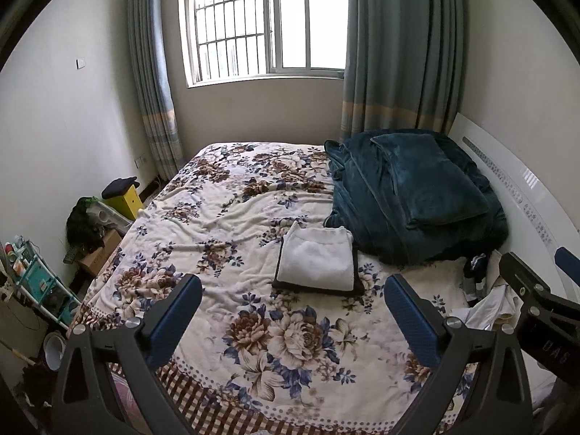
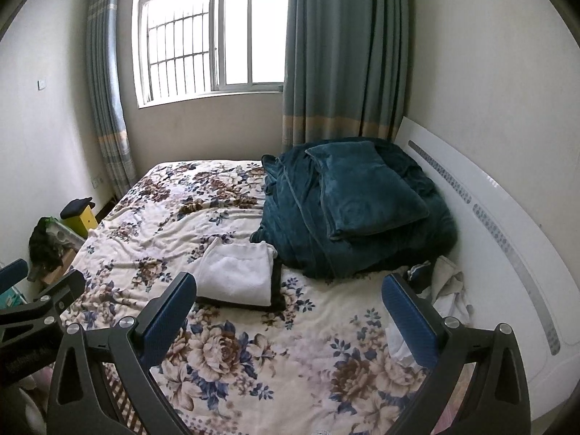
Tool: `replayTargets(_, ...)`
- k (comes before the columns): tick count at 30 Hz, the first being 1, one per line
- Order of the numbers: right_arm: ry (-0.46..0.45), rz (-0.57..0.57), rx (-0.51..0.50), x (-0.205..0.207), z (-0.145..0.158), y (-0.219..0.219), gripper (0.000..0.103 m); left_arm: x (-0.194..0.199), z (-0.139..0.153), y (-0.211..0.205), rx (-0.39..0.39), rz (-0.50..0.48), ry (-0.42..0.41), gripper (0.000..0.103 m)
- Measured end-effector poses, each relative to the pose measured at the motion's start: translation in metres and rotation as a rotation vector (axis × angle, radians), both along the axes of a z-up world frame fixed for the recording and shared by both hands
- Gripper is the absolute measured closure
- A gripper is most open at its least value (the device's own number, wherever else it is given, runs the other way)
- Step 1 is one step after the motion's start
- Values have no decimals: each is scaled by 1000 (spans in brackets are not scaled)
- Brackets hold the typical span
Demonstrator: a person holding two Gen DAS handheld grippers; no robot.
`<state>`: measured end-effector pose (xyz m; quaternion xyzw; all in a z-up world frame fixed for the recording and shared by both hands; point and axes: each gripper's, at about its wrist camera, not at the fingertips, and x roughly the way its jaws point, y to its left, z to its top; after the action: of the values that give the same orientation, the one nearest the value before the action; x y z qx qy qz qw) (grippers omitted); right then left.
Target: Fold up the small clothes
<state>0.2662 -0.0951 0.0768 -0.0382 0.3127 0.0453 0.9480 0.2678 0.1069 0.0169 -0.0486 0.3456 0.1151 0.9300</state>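
Both grippers, left [image 1: 293,311] and right [image 2: 289,308], hang spread apart and empty above the bed [image 1: 232,217]. A folded stack [image 1: 317,261] lies mid-bed. Unfolded clothes [image 2: 447,290] sit at the headboard edge. You are likely between garments: next, reach right and pinch one piece.

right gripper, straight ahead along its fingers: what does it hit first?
Probably the floral bedspread, just short of the folded white garment. The right gripper is open and empty; depth is unclear.
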Motion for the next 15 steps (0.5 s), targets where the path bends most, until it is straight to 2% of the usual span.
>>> replayTargets(15,17,5,-7,-1,-1,-2,0,1,0,2,4,-6,-7,0)
